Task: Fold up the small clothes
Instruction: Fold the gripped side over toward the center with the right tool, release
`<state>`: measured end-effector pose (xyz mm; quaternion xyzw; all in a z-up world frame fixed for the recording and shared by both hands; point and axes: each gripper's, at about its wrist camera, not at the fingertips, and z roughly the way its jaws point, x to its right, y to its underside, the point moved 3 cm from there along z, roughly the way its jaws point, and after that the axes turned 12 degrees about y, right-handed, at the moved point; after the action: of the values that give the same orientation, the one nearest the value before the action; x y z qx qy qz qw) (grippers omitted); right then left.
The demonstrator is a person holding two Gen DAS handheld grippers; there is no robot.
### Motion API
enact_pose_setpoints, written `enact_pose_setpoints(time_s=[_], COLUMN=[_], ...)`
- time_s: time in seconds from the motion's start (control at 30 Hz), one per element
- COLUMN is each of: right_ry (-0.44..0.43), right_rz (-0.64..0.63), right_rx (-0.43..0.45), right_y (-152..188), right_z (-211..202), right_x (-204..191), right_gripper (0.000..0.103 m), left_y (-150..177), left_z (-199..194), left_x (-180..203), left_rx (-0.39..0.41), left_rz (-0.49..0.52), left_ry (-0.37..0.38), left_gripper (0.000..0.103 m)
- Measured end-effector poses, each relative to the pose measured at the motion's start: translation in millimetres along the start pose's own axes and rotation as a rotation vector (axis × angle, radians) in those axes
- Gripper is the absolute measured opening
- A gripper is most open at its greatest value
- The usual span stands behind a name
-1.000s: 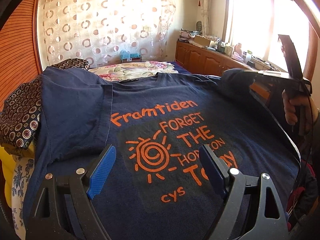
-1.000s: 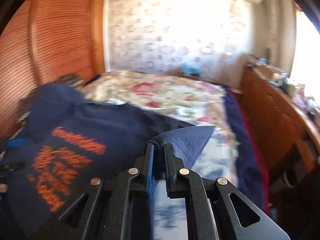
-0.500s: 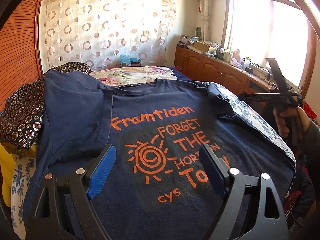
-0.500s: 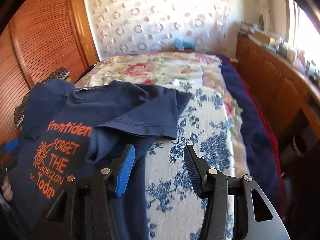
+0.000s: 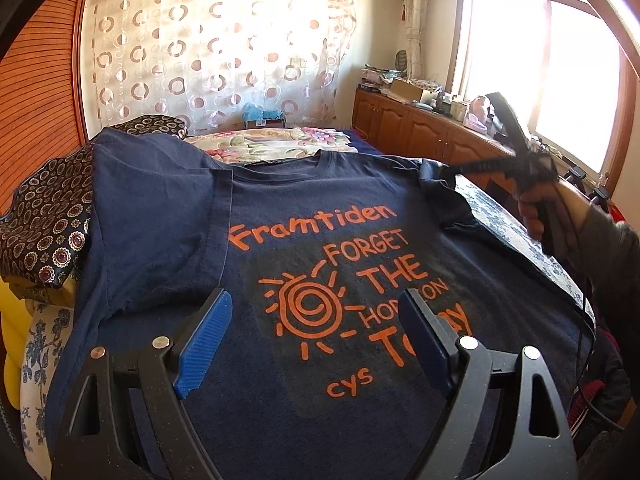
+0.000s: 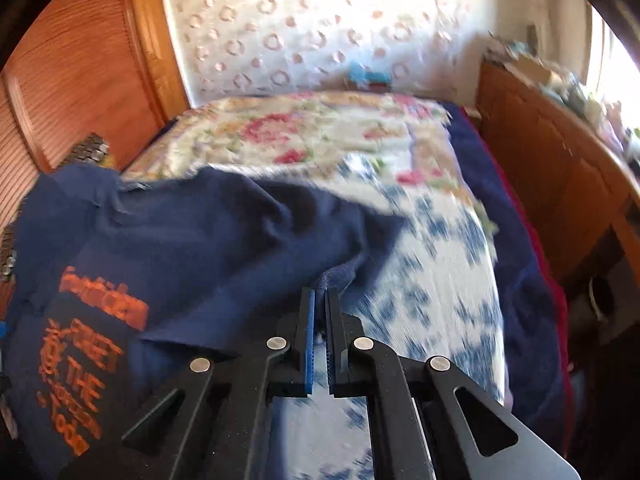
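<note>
- Two grippers were at work over one navy T-shirt (image 5: 168, 216); it lay spread face up on the bed (image 6: 436, 280), its orange print reading "Framtiden FORGET THE HORIZON Today" toward the left wrist camera.
- The left gripper (image 5: 316, 336) hovered above the lower part of the shirt's print; its blue-padded fingers (image 5: 204, 336) stood wide apart with nothing between them, the sun drawing showing in the gap.
- The right gripper (image 6: 320, 308) had just been closing; its fingers (image 6: 307, 344) were drawn together on a fold of the shirt's right sleeve (image 6: 336, 276), which bunched up at their tips.
- In the left wrist view that same gripper (image 5: 444, 170) reached in from the right edge, held by a hand (image 5: 536, 208) in a dark sleeve; its tips met the sleeve (image 5: 432, 176) at the shirt's far right shoulder.
- The shirt's other sleeve lay flat at the left, partly over a dark patterned cloth (image 5: 44, 216) at the bed's edge.
- The blue-and-white floral sheet (image 6: 448, 300) lay bare to the right of the shirt; a pink floral quilt (image 6: 304, 132) covered the bed beyond the collar.
- The right wrist view was blurred with motion.
- A wooden cabinet (image 5: 408, 128) ran under the window at the right; a circle-patterned curtain (image 5: 208, 52) hung at the far wall.
</note>
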<state>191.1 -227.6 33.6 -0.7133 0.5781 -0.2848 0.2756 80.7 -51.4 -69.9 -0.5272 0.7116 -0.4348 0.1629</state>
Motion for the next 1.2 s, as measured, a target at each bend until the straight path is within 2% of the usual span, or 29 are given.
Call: enact_pose_setpoints(time_s=[0.2,0.37,0.43,0.47,0.53,0.57,0.6,0.7,0.83,1.0,1.03,1.1,1.17,1.2], right_ry=[-0.053,-0.109,-0.092,-0.080,-0.032,-0.015,-0.016,-0.050,-0.084,-0.091,-0.065,-0.018,-0.041,-0.038], right_rz=[-0.060,-0.148,-0.178,-0.188,-0.200,-0.196,-0.188,-0.194,-0.225,-0.295,-0.311,-0.331,-0.328,-0.330], right_rx=[0.094,0.118,0.122,0.123,0.111,0.108,0.109,0.095,0.029,-0.026,-0.030,-0.036,-0.024,-0.017], right_y=[-32,-45,-50,-51,-49,-47,-42,-27,4,36,40,44,42,41], right_z=[-30,-52,-50,-49,-45,-47,-51,-56,-61,-62,-59,-53,-55,-57], right_x=[-35,-83,-97,-101,-106,-106,-103,-102,-109,-121,-122,-122,-121,-120], right_gripper=[0.004,0.004,0.004,0.007,0.029,0.048,0.050,0.050,0.050,0.049,0.046,0.027,0.005,0.005], left_y=[1,3,4,5,4,4,5,5,5,4,5,4,4,3], left_z=[-3,-5,-6,-6,-5,-6,-7,-8,-7,-7,-6,-5,-6,-6], left_x=[-5,-9,-11,-12,-13,-13,-14,-15,-15,-15,-15,-16,-16,-17], left_rx=[0.008,0.012,0.012,0.012,0.013,0.014,0.016,0.022,0.023,0.019,0.016,0.014,0.014,0.014], left_rz=[-0.016,-0.026,-0.030,-0.031,-0.033,-0.034,-0.036,-0.041,-0.045,-0.044,-0.044,-0.044,-0.044,-0.045], left_ry=[-0.002,-0.003,-0.003,-0.004,-0.006,-0.005,-0.004,-0.002,0.001,-0.001,-0.003,-0.005,-0.010,-0.012], left_gripper=[0.086,0.086,0.086,0.086,0.086,0.086,0.086,0.086,0.086,0.086,0.086,0.086,0.086,0.086])
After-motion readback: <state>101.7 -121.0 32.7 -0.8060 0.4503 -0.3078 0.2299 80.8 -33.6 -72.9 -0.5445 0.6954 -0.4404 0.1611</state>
